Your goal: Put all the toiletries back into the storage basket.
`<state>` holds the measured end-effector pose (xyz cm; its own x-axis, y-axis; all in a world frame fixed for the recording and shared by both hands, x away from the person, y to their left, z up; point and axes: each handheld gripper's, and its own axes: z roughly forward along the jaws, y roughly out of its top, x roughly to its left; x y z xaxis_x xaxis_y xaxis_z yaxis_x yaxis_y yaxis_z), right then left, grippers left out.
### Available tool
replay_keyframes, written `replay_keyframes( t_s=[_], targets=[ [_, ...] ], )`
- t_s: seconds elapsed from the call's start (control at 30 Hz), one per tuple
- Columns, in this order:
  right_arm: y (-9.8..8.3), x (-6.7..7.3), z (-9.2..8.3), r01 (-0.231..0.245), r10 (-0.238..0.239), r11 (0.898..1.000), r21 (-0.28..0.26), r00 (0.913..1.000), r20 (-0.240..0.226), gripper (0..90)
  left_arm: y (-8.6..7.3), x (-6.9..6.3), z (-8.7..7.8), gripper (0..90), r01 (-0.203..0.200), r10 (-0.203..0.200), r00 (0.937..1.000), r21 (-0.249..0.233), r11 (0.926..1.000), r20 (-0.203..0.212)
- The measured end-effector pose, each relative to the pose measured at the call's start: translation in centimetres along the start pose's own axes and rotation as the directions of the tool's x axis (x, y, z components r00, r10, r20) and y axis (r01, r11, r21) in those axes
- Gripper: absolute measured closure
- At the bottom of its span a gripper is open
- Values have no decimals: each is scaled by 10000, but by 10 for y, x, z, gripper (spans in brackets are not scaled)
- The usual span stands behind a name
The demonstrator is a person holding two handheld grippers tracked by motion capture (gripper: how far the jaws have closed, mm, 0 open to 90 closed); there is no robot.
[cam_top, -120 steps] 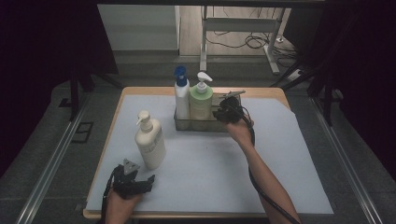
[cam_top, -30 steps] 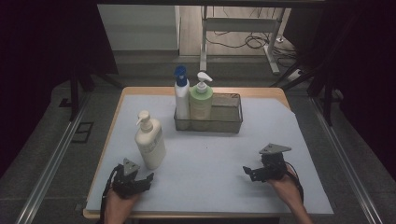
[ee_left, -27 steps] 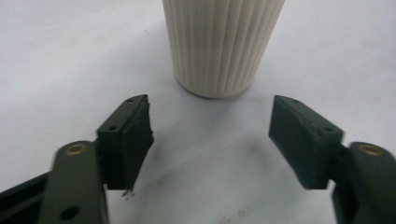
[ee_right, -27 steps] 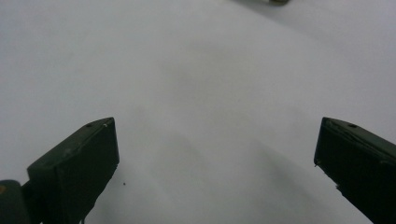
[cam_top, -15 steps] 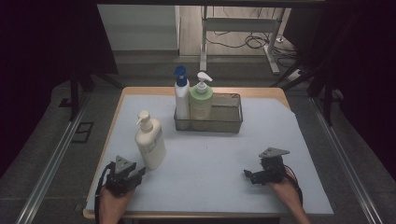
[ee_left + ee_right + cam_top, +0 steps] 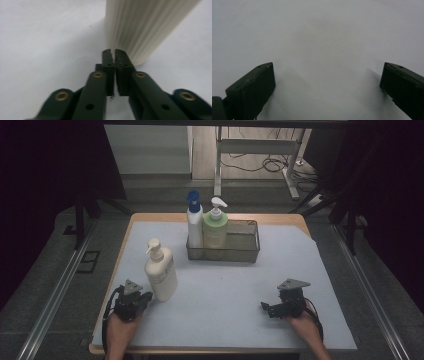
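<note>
1. Three pump bottles on the counter [image 6: 320,270]: two upright in the wire basket [image 6: 245,254] toward the far edge, one cream bottle [image 6: 160,272] free-standing near the left edge, closer to the near-left corner.
2. Left tool [image 6: 133,301] low on the counter near the near-left corner, just beside the cream bottle's base; jaws together, clamped on nothing, tips aimed at the ribbed wall [image 6: 142,27] in the left gripper view.
3. Right tool [image 6: 280,307] resting toward the near-right corner, well apart from every bottle; jaws wide apart over bare sheet in the right gripper view.
4. Cream bottle: long axis vertical, upright on its base, pump head [image 6: 152,245] on top with the spout pointing toward the left edge.
5. Likely handling: stiff plastic body, fairly heavy if full, top-heavy at the pump, prone to tipping from a push low on the side.
6. Ribbing on the wall probably a help against slipping; plastic otherwise smooth.
7. Best hold, by judgement: across the mid-body, or at the neck just under the pump, jaws opened wide first; no grip on the spout itself, likely to depress or swivel.
8. Lift straight up, kept vertical, to avoid a swing or a leak from the pump.
</note>
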<state>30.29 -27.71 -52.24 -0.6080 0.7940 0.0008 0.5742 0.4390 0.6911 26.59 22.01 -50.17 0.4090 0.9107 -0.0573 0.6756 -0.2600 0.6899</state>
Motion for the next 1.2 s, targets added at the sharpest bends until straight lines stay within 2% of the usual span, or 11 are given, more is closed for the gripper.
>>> replay_keyframes(
  t_s=[0.3, 0.47, 0.5, 0.53, 0.6, 0.7, 0.77, 0.9, 1.1, 1.2],
  targets=[
    [0, 0, 0, 3, -3, 10000, -14, 10000, 10, 0, 12, 13, 16, 893, 245, -245, 9996, 6, 9997, 135],
    [0, 0, 0, 5, -5, 10000, -17, 10000, 3, 0, 17, 18, 26, 893, 136, -139, 9996, 100, 9999, 237],
    [0, 0, 0, 2, -2, 10000, -20, 10000, 8, 0, 18, 18, 28, 893, 250, -251, 9993, 36, 9997, 278],
    [0, 0, 0, 5, -5, 10000, -16, 10000, 9, 0, 19, 19, 29, 892, 152, -153, 9994, 54, 9999, 326],
    [0, 0, 0, 0, 0, 10000, -22, 10000, 13, 0, 20, 19, 31, 892, 323, -321, 9986, -38, 9995, 418],
    [0, 0, 0, 1, -1, 10000, -24, 10000, 15, 0, 22, 20, 34, 892, 280, -276, 9986, -81, 9996, 453],
    [0, 0, 0, 6, -6, 10000, -21, 10000, 5, 0, 22, 20, 35, 893, 418, -411, 9978, -118, 9991, 515],
    [0, 0, 0, 4, -4, 10000, -22, 10000, 2, 0, 22, 21, 37, 893, 319, -313, 9982, -115, 9994, 503],
    [0, 0, 0, 4, -4, 10000, -23, 10000, -5, 0, 24, 16, 39, 894, 334, -319, 9968, -207, 9992, 728],
    [0, 0, 0, 10, -10, 10000, -22, 10000, -5, 0, 25, 14, 40, 894, 219, -200, 9968, -236, 9995, 778]
  ],
)
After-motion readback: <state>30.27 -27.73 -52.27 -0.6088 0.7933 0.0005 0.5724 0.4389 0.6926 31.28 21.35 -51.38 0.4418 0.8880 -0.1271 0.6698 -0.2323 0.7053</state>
